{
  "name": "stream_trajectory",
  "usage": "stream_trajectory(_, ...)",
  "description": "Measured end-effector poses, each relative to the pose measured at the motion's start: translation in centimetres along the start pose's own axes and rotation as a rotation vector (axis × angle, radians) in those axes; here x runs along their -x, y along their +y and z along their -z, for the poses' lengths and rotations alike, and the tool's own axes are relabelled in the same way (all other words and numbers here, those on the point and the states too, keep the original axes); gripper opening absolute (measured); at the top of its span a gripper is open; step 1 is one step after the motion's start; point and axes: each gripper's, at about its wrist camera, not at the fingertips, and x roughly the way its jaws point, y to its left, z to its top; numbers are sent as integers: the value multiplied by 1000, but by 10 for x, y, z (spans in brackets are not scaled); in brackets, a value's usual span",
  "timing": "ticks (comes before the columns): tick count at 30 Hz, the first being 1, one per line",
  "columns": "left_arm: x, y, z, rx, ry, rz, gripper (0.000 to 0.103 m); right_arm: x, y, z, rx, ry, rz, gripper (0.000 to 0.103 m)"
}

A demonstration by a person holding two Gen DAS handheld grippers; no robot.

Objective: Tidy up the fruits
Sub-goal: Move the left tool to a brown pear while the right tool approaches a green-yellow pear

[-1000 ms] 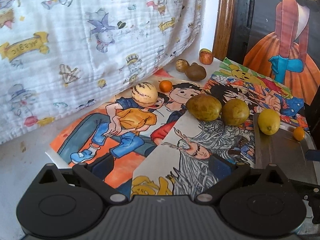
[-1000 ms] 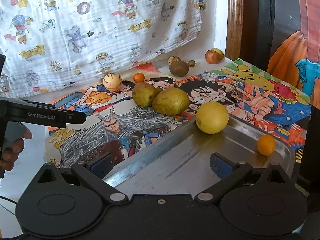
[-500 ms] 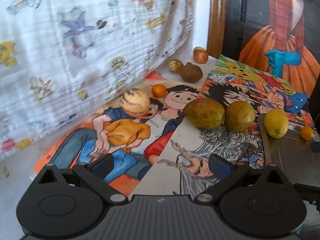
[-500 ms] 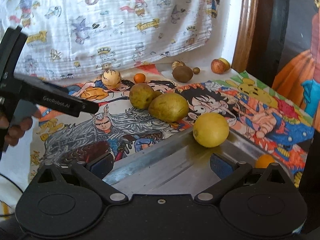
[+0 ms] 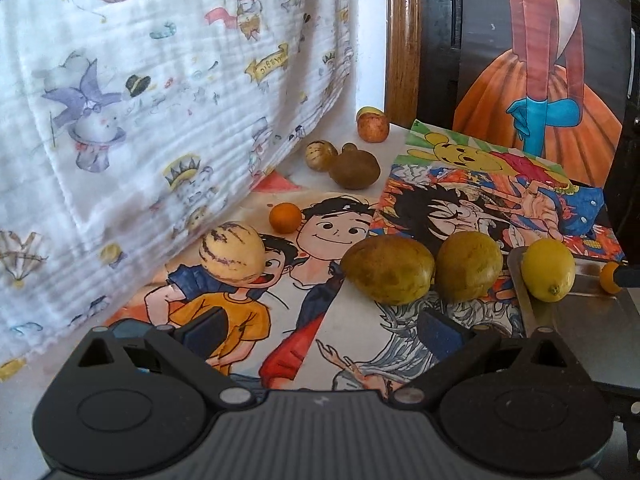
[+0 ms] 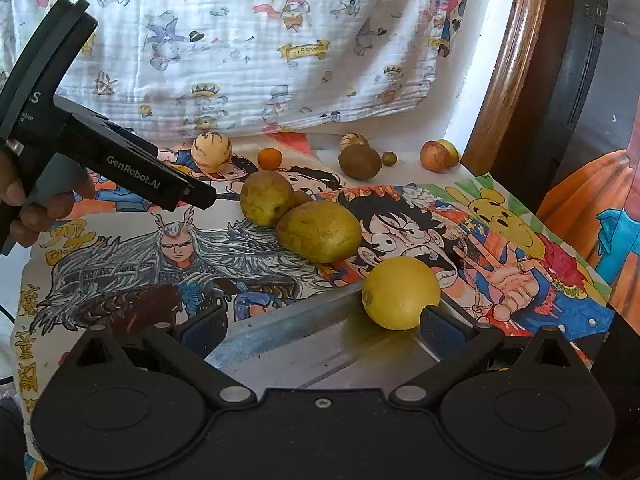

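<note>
The right gripper (image 6: 320, 326) is hanging with fingers spread and empty over the metal tray (image 6: 280, 344), where a lemon (image 6: 400, 292) is sitting. The left gripper (image 5: 322, 326), equally agape, is facing two pears (image 5: 390, 270) on the counter (image 5: 352, 332); a striped melon (image 5: 232, 254) is lying beyond.

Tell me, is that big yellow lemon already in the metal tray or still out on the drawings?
In. The lemon sits on the metal tray, just inside its far edge; a small orange fruit lies there too.

White cartoon-print muslin cloth (image 5: 160, 120) hanging behind the bench; colourful hand-drawn cartoon posters (image 6: 500, 248) lying flat on it; brown wooden frame (image 5: 402, 40) standing upright.
</note>
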Motion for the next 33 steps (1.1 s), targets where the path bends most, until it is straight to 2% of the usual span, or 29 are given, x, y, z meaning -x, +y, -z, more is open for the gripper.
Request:
stream_trajectory(7, -5, -2, -2, 4, 2, 15, 103, -8, -1, -7, 49, -9, 13, 102)
stream_trajectory(17, -21, -3, -15, 65, 9, 65, 103, -44, -3, -27, 283, -5, -1, 102)
stream_trajectory(23, -37, 6, -24, 195, 53, 140, 103, -63, -4, -37, 403, -8, -75, 99)
stream_trajectory(29, -61, 19, -32, 384, 125, 255, 102, -79, -8, -46, 421, -8, -141, 95)
stream_trajectory(33, -71, 20, -34, 432, 151, 282, 100, -90, -9, -49, 423, 3, -172, 91)
